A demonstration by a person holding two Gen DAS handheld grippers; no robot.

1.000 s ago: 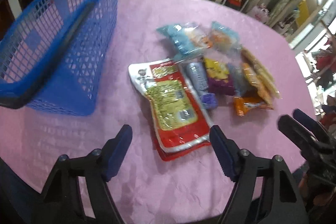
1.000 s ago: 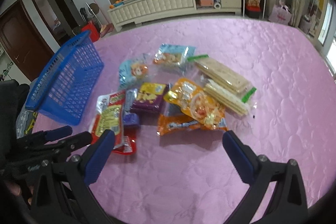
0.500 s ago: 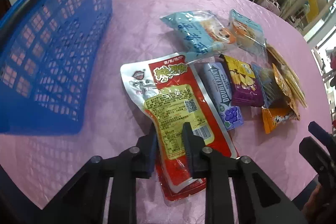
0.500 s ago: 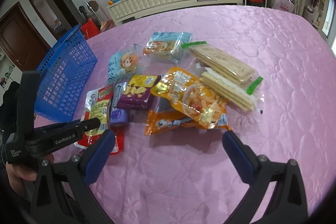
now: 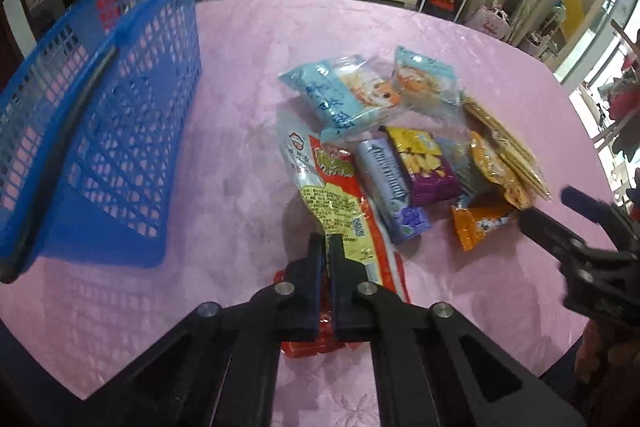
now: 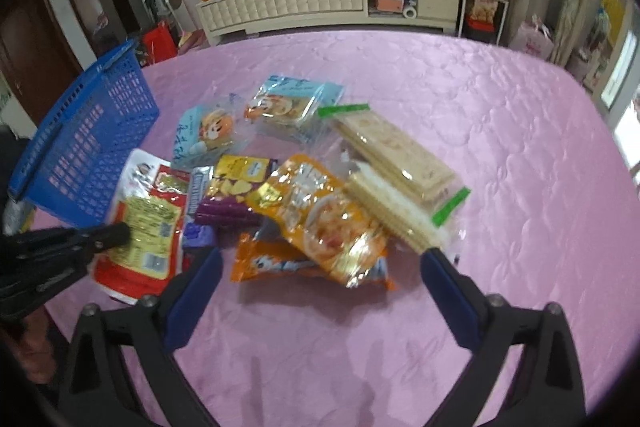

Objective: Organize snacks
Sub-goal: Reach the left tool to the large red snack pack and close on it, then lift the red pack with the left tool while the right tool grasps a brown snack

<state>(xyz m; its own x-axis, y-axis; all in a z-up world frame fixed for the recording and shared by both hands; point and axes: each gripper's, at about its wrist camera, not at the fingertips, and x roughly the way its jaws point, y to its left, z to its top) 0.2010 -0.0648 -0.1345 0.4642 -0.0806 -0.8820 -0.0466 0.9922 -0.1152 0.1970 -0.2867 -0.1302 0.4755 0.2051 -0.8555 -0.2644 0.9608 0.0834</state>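
A pile of snack packets lies on the pink tablecloth [image 5: 248, 147]. My left gripper [image 5: 325, 247] is shut on the near part of the red and white snack packet [image 5: 332, 195], which bends upward; it also shows in the right wrist view [image 6: 140, 223]. Beside it lie a blue-grey gum pack [image 5: 390, 187], a purple and yellow packet [image 5: 424, 163] and an orange pouch [image 6: 320, 219]. The blue basket [image 5: 104, 131] stands at the left. My right gripper [image 6: 316, 263] is open and empty, near the orange pouch.
Two light-blue packets [image 5: 344, 95] and long cracker packs [image 6: 392, 155] lie at the far side of the pile. An orange packet [image 6: 276, 263] lies at the front. A white cabinet [image 6: 312, 3] stands beyond the table. The table edge runs close below both grippers.
My left gripper moved in and shut on the red and white packet, whose near part now lifts off the cloth. My right gripper moved a little closer to the pile, still open.
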